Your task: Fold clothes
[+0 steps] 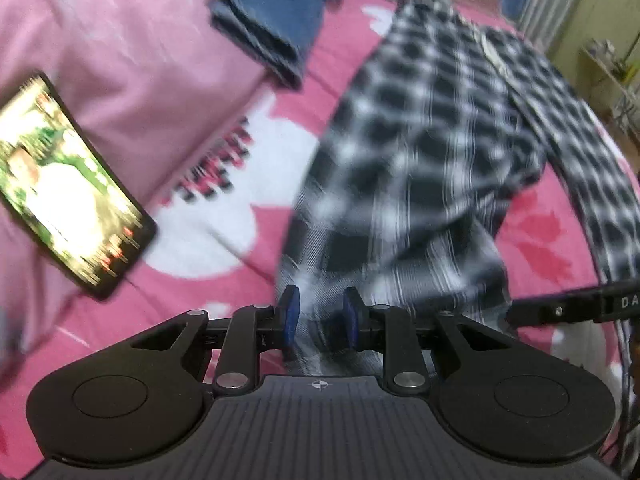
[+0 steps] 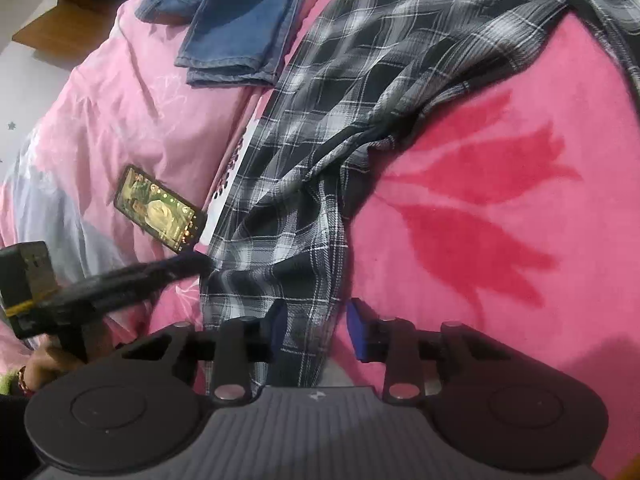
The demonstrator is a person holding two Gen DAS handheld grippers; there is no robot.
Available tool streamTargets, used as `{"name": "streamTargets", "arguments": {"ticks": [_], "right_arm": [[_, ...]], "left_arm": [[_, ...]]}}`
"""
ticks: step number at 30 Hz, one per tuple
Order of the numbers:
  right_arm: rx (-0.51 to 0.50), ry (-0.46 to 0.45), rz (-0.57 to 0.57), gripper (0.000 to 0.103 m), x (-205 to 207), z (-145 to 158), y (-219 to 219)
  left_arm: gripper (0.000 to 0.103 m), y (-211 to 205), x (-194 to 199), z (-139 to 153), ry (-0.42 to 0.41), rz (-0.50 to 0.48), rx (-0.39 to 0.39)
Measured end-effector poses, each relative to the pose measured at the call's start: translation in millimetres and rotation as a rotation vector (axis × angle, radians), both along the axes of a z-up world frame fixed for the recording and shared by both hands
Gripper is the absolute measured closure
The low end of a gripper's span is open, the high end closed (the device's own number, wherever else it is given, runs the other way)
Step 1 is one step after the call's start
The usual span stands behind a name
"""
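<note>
A black-and-white plaid shirt lies spread lengthwise on the pink bedcover. My left gripper is at its near hem, and a bunch of fabric fills the narrow gap between the blue pads. In the right wrist view the plaid shirt runs away from me, its near edge raised. My right gripper straddles that edge. The cloth drapes over the left pad while the right pad stands slightly off it. The left gripper reaches in from the left and touches the same hem.
Folded blue jeans lie at the far end of the bed, also seen as jeans. A lit phone rests on the cover left of the shirt, phone. A wooden piece of furniture stands beyond the bed. A hand holds the left gripper.
</note>
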State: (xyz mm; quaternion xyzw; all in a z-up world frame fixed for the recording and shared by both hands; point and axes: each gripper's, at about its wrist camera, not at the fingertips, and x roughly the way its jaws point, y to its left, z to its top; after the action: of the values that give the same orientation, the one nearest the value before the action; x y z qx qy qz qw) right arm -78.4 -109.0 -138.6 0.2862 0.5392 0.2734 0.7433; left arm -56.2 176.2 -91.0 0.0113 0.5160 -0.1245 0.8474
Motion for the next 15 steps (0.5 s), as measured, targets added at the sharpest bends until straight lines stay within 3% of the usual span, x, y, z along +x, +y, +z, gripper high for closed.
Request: {"name": "streamTargets", "arguments": {"ticks": [1, 3, 10, 15], "right_arm": [[-0.004, -0.005, 0.013, 0.092, -2.7, 2.4, 1.0], [-0.013, -0.014, 0.039, 0.1, -8.2, 7.2, 3.0], [-0.059, -0.044, 0.165, 0.101, -36.0, 29.4, 7.5], [-0.109, 0.015, 0.244, 0.101, -53.3, 22.2, 9.8]], "left_arm": [[0.08, 0.0, -0.1, -3.6, 0.008, 0.006, 0.002], [0.08, 0.8, -0.6, -9.7, 0.022, 0.022, 0.009], [0.08, 12.2, 3.0, -9.7, 0.031, 0.049, -0.04], [0.08, 12.0, 1.9, -10.8, 0.033, 0.044, -0.044]]}}
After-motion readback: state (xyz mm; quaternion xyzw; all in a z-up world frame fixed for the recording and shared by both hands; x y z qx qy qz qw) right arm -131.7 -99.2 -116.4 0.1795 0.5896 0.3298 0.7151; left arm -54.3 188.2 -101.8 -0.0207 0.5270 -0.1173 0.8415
